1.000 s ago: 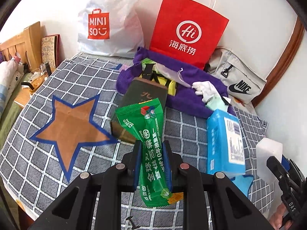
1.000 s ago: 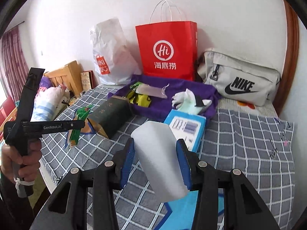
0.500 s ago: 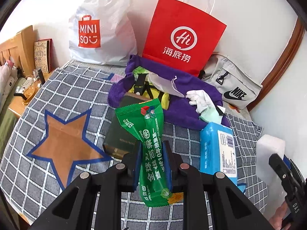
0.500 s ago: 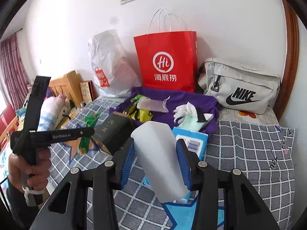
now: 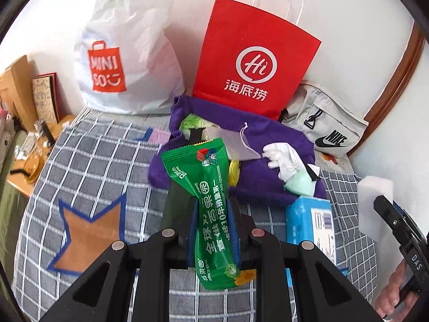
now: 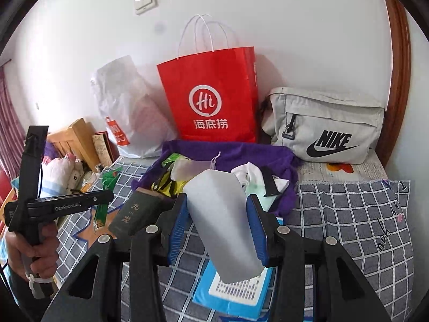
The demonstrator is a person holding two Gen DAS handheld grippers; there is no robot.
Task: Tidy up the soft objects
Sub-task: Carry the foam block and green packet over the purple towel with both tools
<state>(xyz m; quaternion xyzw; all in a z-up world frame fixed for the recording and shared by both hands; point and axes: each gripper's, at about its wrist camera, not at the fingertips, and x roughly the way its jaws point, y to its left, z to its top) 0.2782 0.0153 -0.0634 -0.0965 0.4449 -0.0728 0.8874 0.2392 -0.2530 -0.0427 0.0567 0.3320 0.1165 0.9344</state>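
Note:
My left gripper (image 5: pixel 213 228) is shut on a green snack packet (image 5: pixel 207 201) that stands up between its blue pads. It hangs above the checked bedspread (image 5: pixel 107 166), in front of a purple cloth (image 5: pixel 268 136) with small items piled on it. My right gripper (image 6: pixel 218 230) is shut on a white foam block (image 6: pixel 222 220), held over a blue tissue pack (image 6: pixel 236 292). In the left wrist view the foam block (image 5: pixel 374 206) shows at the far right. The green packet (image 6: pixel 103 209) appears at the left of the right wrist view.
A red paper bag (image 5: pixel 254 61), a white plastic bag (image 5: pixel 126 53) and a grey Nike bag (image 6: pixel 327 126) stand against the wall. A dark box (image 6: pixel 134 212) and white gloves (image 5: pixel 284 158) lie near the purple cloth. A wooden bedside shelf (image 5: pixel 26 166) is at the left.
Both grippers have risen and moved toward the bags at the wall, each still carrying its object. The purple cloth and red bag now look closer.

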